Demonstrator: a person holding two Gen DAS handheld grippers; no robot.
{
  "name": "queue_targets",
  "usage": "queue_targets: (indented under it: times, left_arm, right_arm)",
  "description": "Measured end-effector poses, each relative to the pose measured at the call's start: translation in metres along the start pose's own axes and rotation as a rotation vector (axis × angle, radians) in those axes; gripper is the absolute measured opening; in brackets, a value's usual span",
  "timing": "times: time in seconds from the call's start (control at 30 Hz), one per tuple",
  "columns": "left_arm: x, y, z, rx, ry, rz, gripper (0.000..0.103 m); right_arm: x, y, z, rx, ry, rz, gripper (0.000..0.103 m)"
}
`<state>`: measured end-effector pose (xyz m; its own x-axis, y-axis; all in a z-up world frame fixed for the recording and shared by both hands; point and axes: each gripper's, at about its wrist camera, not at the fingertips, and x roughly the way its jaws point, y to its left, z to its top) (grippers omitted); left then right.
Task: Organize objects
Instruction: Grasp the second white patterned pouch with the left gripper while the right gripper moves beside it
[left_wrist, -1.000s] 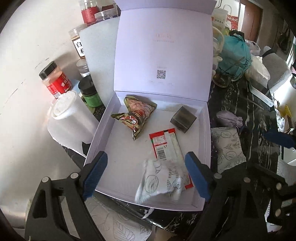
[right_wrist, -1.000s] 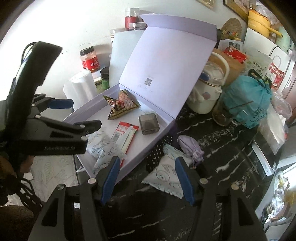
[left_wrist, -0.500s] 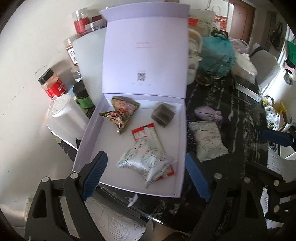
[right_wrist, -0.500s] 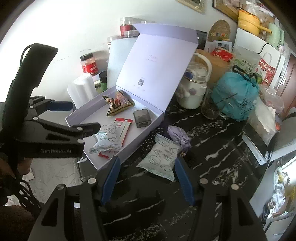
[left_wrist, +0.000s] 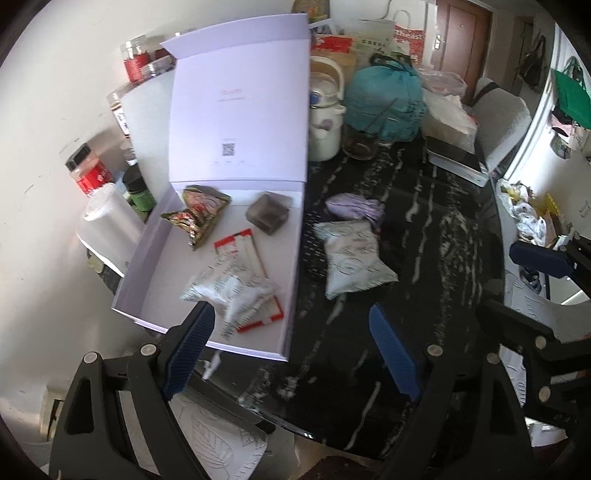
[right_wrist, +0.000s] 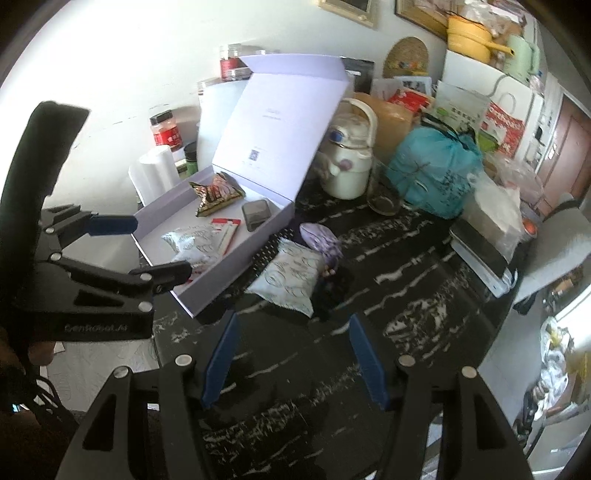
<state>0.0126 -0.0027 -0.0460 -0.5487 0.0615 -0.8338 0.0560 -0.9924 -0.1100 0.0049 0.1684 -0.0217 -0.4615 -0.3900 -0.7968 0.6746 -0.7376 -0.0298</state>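
An open lilac box (left_wrist: 155, 254) (right_wrist: 236, 258) with its lid upright holds a brown snack packet (left_wrist: 195, 216) (right_wrist: 218, 194), a grey case (left_wrist: 267, 214) (right_wrist: 256, 214), a red-and-white sachet (left_wrist: 240, 245) and a white pouch (left_wrist: 231, 291) (right_wrist: 194, 242). A second white pouch (left_wrist: 351, 264) (right_wrist: 290, 277) and a lilac cloth bundle (left_wrist: 356, 206) (right_wrist: 321, 240) lie on the black marbled table right of the box. My left gripper (left_wrist: 291, 350) (right_wrist: 147, 245) is open and empty at the box's near corner. My right gripper (right_wrist: 293, 360) is open and empty, short of the second pouch.
Spice jars (left_wrist: 88, 171), a white cup (left_wrist: 105, 218) and a green jar (left_wrist: 140, 190) stand left of the box. A white kettle (right_wrist: 347, 158), a glass (right_wrist: 382, 192), a teal bag (right_wrist: 436, 166) and a flat device (right_wrist: 480, 254) crowd the back.
Both grippers have pulled back from the box and swung right, so more of the table shows. The white pouch stays in the box.
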Motion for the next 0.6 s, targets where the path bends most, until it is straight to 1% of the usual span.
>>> queue_targets:
  times: [0.13, 0.3, 0.43, 0.6]
  left_arm:
    - [0.005, -0.012, -0.004, 0.003, 0.009, -0.037, 0.085]
    - [0.017, -0.024, 0.001, 0.027, 0.010, -0.079, 0.085]
    - [0.035, -0.031, 0.010, 0.045, 0.022, -0.119, 0.085]
    - [0.064, -0.039, 0.022, 0.053, 0.046, -0.149, 0.085]
  right_arm:
    - [0.003, -0.009, -0.008, 0.032, 0.016, -0.009, 0.062]
    - [0.014, -0.026, -0.014, 0.090, 0.049, -0.014, 0.062]
    - [0.026, -0.042, -0.018, 0.139, 0.067, -0.024, 0.062]
    - [0.043, -0.054, -0.014, 0.158, 0.092, -0.032, 0.062]
